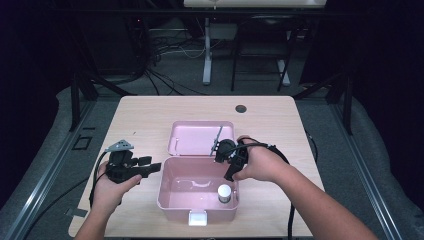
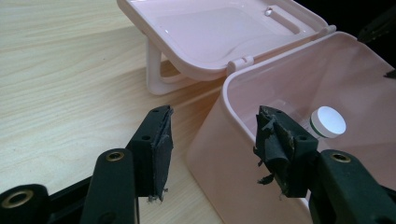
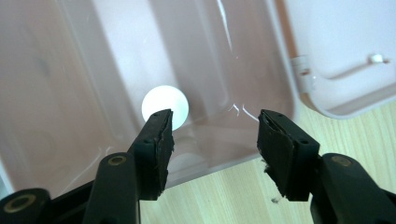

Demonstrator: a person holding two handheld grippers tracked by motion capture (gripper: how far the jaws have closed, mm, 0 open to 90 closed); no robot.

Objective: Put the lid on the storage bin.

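Right tool (image 1: 231, 159) hangs with jaws spread and empty over the back right rim of the pink box (image 1: 170, 192), its small white-capped bottle (image 1: 224, 193) upright in the front right corner, while the left tool (image 1: 145, 167), also agape, sits just beside the box's left wall above the bench (image 1: 145, 112).

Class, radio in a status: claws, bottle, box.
Both claws, left and right, open, empty. White-capped bottle upright inside pink box. Lid open; nothing blocking.

One pink box (image 1: 170, 197), one white-capped bottle (image 1: 224, 192), and two tools.
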